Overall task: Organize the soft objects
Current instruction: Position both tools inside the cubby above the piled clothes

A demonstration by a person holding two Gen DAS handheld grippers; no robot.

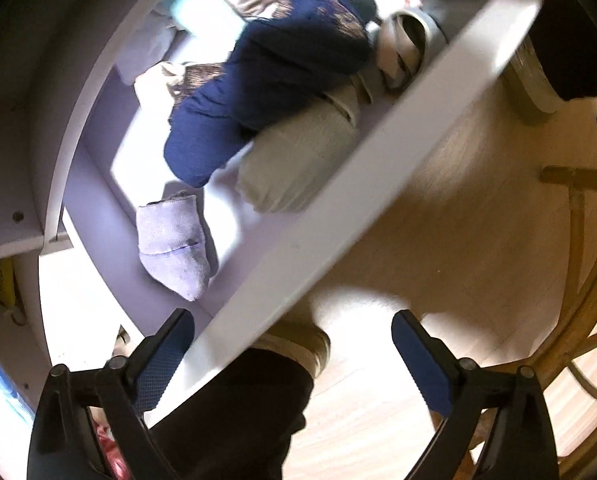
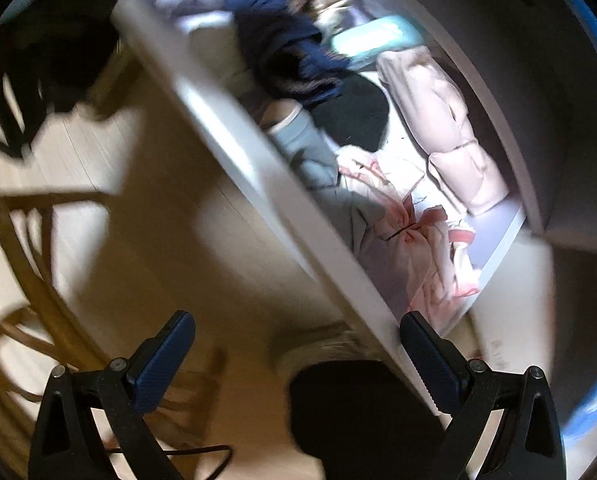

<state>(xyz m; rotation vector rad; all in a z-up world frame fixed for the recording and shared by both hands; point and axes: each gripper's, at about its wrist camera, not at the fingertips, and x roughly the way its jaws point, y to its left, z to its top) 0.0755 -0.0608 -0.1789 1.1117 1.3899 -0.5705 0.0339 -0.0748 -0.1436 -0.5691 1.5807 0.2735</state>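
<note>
both claws hang released over the drawer's front edge point(image 1: 338, 184). the left gripper point(image 1: 292, 354) alone sees a lilac sock point(image 1: 174, 246) in the near corner; the right gripper point(image 2: 298, 354) alone shows pink clothes point(image 2: 426, 256) at the opposite end. a navy garment point(image 1: 266, 92) lies mid-drawer.

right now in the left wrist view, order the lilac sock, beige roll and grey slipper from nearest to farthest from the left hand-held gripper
1. lilac sock, drawer's near end, closest to the left hand-held gripper
2. beige roll, midway, against the front wall
3. grey slipper, far end
</note>
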